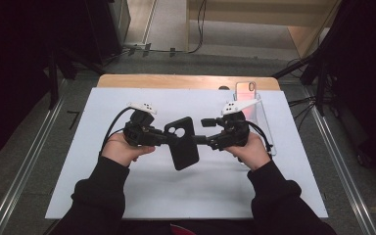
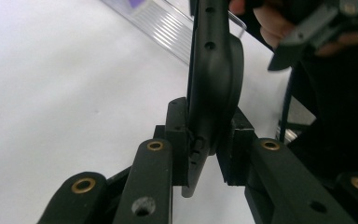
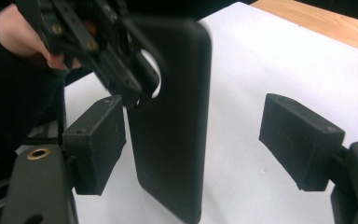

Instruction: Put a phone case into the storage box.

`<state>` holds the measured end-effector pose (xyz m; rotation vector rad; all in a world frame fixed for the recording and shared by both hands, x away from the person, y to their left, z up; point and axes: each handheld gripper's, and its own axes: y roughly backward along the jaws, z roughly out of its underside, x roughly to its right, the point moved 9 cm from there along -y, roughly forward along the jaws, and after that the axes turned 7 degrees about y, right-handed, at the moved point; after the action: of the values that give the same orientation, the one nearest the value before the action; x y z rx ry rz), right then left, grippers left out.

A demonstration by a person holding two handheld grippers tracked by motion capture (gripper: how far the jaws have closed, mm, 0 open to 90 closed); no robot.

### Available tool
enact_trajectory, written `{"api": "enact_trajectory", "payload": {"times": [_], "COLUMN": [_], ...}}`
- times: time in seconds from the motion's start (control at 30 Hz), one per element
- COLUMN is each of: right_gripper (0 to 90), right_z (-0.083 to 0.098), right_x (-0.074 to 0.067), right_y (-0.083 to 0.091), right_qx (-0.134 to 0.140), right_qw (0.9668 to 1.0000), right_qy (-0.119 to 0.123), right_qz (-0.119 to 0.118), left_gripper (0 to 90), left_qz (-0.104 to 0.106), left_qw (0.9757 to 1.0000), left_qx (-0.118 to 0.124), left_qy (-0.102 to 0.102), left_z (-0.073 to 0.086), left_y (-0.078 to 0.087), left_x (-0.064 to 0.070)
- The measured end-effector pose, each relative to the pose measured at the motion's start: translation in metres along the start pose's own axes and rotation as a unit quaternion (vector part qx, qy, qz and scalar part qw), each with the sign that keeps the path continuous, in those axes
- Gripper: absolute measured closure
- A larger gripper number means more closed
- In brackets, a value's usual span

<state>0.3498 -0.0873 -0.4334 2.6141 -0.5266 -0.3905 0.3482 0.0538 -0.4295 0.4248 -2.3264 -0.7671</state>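
Observation:
A black phone case [image 1: 183,142] hangs above the white sheet [image 1: 127,196] between my two grippers. My left gripper [image 1: 171,137] is shut on its edge near the round camera cutout. In the left gripper view the pads clamp the case [image 2: 214,70] edge-on at the left gripper [image 2: 207,144]. My right gripper [image 1: 200,131] faces it from the right, open. In the right gripper view the case [image 3: 172,116] stands between the wide-apart jaws of the right gripper [image 3: 200,142], close to the left pad [image 3: 98,144] and well clear of the right pad [image 3: 303,140].
A phone with a pinkish back [image 1: 245,90] stands in a clear plastic holder [image 1: 262,117] at the back right of the sheet. The wooden table edge [image 1: 176,81] runs along the far side. The holder's ribbed clear wall [image 2: 163,23] lies beyond the case.

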Motion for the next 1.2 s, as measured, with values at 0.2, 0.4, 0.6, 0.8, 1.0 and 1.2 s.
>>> {"api": "enact_trajectory", "payload": {"times": [0.2, 0.4, 0.6, 0.8, 1.0, 1.2], "right_gripper": [2.3, 0.0, 0.0, 0.0, 0.0, 0.0], "right_z": [0.005, 0.011, 0.014, 0.017, 0.019, 0.019], "right_x": [-0.002, -0.005, -0.008, -0.011, -0.012, -0.012], "right_y": [-0.009, -0.019, -0.028, -0.039, -0.046, -0.051], "right_qx": [-0.017, -0.037, -0.028, -0.031, -0.021, -0.016], "right_qw": [0.9998, 0.9988, 0.9979, 0.9951, 0.9926, 0.9904], "right_qy": [-0.005, -0.016, -0.023, -0.029, -0.045, -0.05], "right_qz": [0.007, 0.027, 0.054, 0.09, 0.111, 0.128], "left_gripper": [76.4, 76.4, 76.4, 76.4, 76.4, 76.3], "left_qz": [-0.031, -0.056, -0.07, -0.078, -0.09, -0.09], "left_qw": [0.9994, 0.9978, 0.9961, 0.9943, 0.9924, 0.9919], "left_qx": [0.01, 0.019, 0.023, 0.023, 0.022, 0.015], "left_qy": [0.012, 0.029, 0.049, 0.069, 0.081, 0.088], "left_z": [-0.004, -0.007, -0.008, -0.009, -0.009, -0.008], "left_y": [0.004, 0.006, 0.008, 0.008, 0.004, -0.003], "left_x": [-0.004, -0.005, -0.008, -0.009, -0.009, -0.005]}}
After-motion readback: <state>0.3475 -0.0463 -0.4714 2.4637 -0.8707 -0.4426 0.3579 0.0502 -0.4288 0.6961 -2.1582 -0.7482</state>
